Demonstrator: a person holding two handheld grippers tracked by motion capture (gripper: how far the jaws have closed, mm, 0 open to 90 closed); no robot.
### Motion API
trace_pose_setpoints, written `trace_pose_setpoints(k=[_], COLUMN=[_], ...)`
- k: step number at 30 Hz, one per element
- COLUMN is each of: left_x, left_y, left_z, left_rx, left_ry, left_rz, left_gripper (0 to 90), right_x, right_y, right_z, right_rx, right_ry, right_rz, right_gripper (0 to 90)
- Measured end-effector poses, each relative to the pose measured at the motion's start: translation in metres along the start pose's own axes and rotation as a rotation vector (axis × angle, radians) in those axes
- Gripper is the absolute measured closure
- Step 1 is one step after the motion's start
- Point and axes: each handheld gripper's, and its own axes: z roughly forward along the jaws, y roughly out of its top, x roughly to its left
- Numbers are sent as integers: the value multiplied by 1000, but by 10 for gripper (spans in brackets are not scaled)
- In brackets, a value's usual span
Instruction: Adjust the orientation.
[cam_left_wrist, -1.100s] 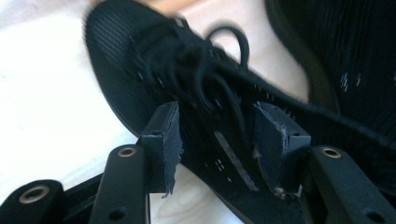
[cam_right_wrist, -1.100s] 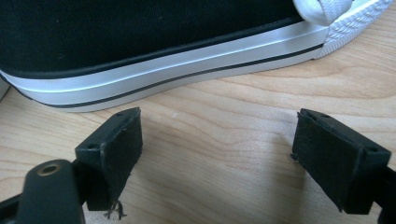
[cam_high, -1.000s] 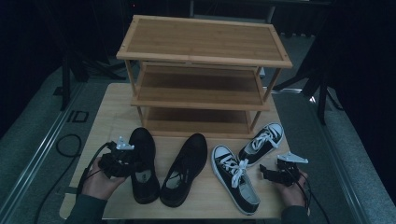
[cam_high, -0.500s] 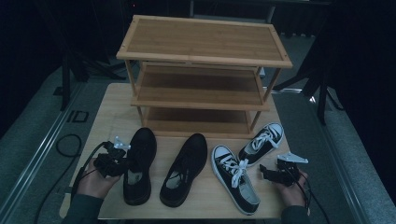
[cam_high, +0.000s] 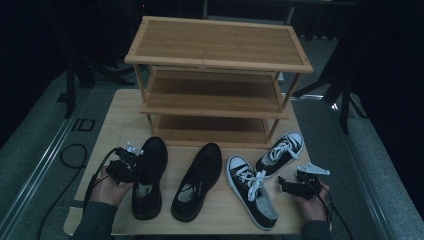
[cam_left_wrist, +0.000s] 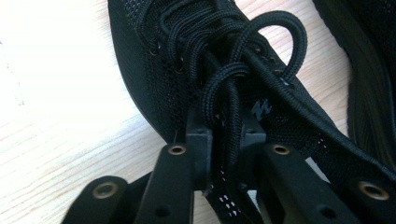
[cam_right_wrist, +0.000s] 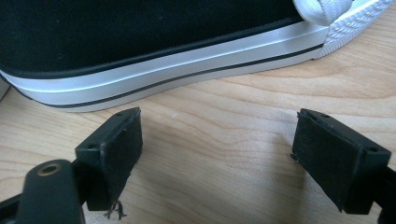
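A three-tier wooden shoe rack (cam_high: 217, 75) stood at the back of the counter (cam_high: 115, 120), its shelves bare. In front lay two black shoes and two black-and-white sneakers. The left tongs (cam_high: 131, 167) had just been closing and pinched the laces (cam_left_wrist: 229, 93) of the left black shoe (cam_high: 147, 177), its jaws narrow around the knot. The right tongs (cam_high: 292, 186) rested wide apart, holding nothing, just beside the sole of the near sneaker (cam_high: 252, 195).
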Motion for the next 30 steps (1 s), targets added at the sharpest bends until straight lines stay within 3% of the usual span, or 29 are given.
trace_pose_setpoints(k=[5,9,17,30], left_x=[12,16,17,14], left_y=[-5,-8,-6,2], left_z=[-3,-4,-6,-11], left_rx=[-39,-54,-70,-105], left_ry=[-74,-105,-144,-140], left_rz=[-91,-128,-134,-133], left_gripper=[839,843,848,848], right_x=[0,0,0,0], right_y=[0,0,0,0], right_z=[0,0,0,0], right_rx=[0,0,0,0], right_ry=[0,0,0,0], right_rz=[0,0,0,0], right_gripper=[159,159,159,159])
